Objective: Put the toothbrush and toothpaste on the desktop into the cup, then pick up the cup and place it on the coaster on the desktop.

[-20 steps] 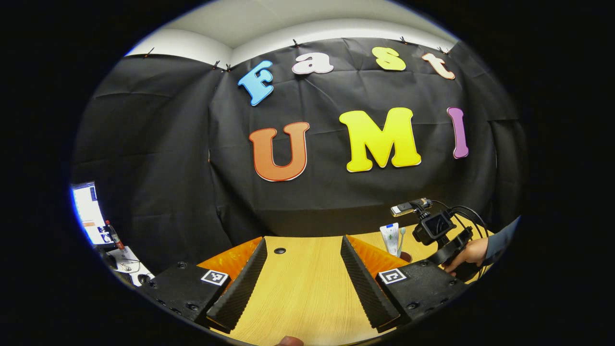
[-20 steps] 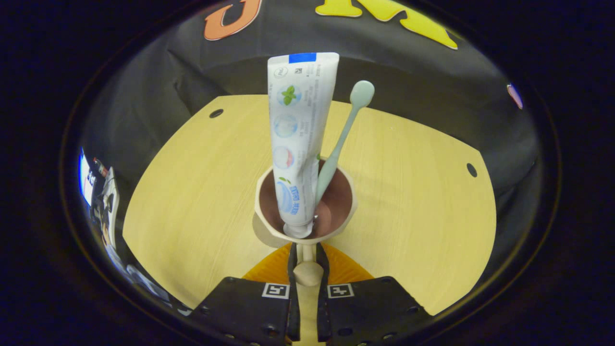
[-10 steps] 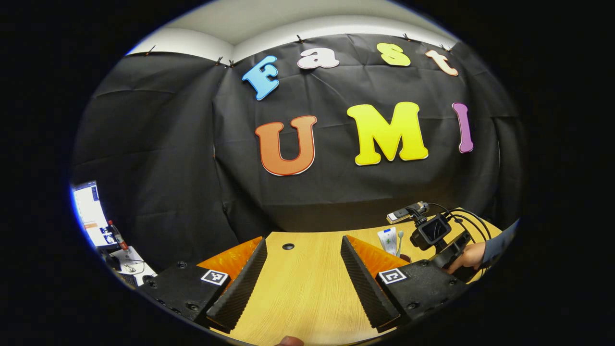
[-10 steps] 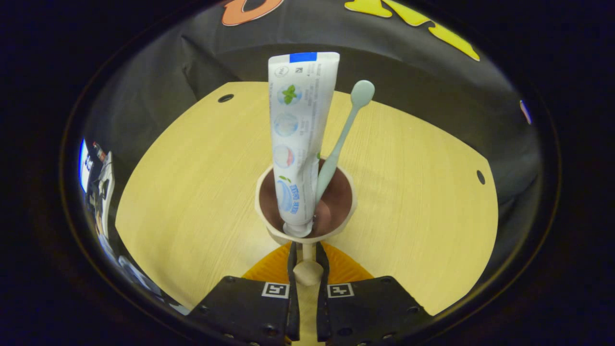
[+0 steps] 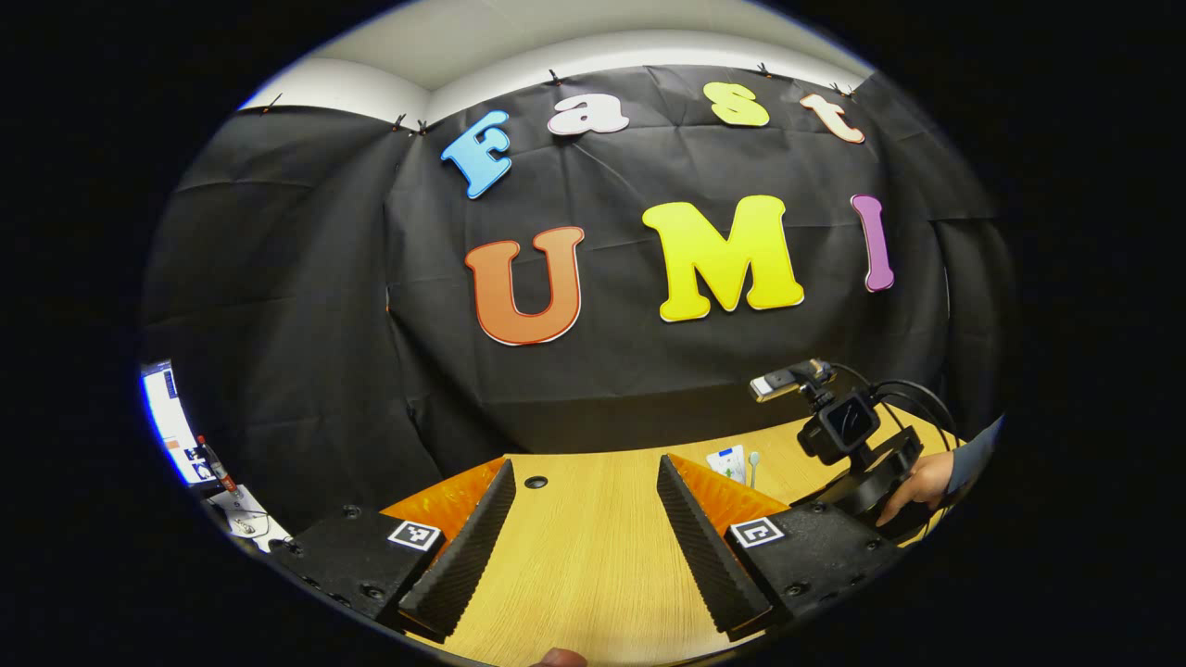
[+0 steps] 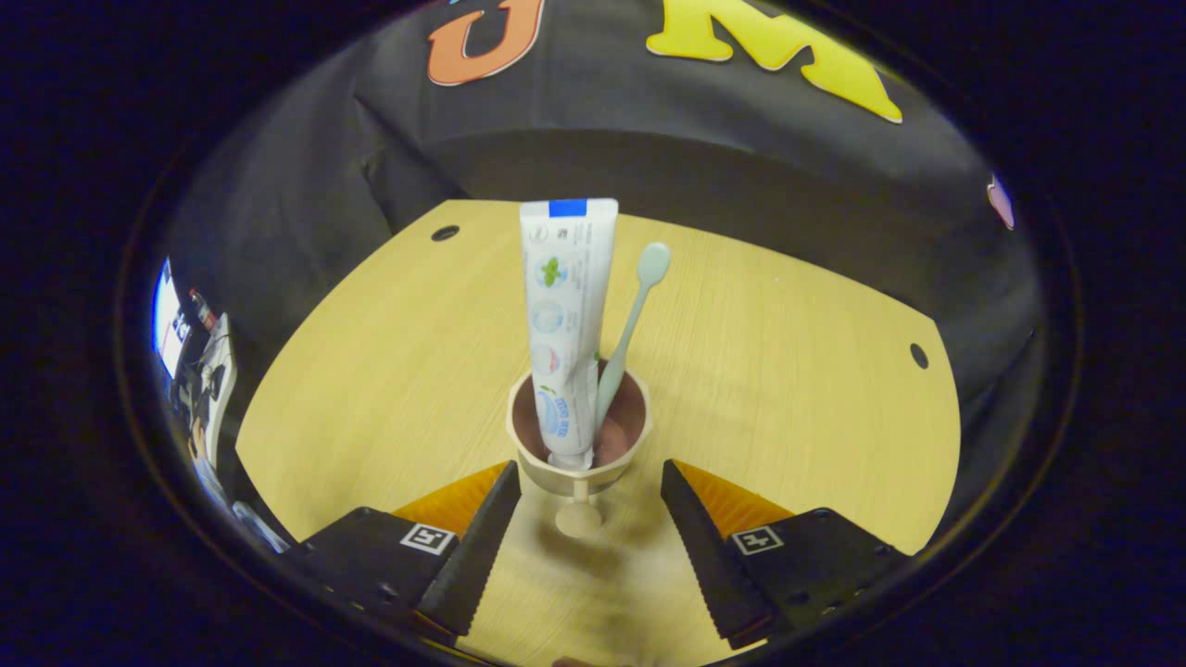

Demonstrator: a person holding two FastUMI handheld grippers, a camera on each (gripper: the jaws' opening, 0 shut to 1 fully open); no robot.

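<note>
A beige cup (image 6: 579, 435) with a brown inside stands upright on the wooden table (image 6: 797, 371). In it stand a white toothpaste tube (image 6: 565, 306) and a pale green toothbrush (image 6: 635, 306). The cup's handle (image 6: 579, 519) points back between the fingers of my right gripper (image 6: 589, 468), which is open and touches nothing. What lies under the cup is hidden by it. My left gripper (image 5: 586, 463) is open over bare table, with nothing between its fingers. In the left gripper view, the toothpaste tube (image 5: 725, 463) and the toothbrush (image 5: 752, 460) peek up beyond its right finger, next to the hand-held right gripper (image 5: 857, 435).
A person's hand (image 5: 913, 486) holds the right gripper. The round table has small dark holes (image 6: 445, 232) (image 6: 917, 355) near its far rim. A lit monitor (image 5: 167, 417) and desk clutter sit off the table's left side.
My right gripper has opened, let go of the cup's handle and pulled back from it. The cup now stands apart from the fingers. The left gripper has barely shifted.
</note>
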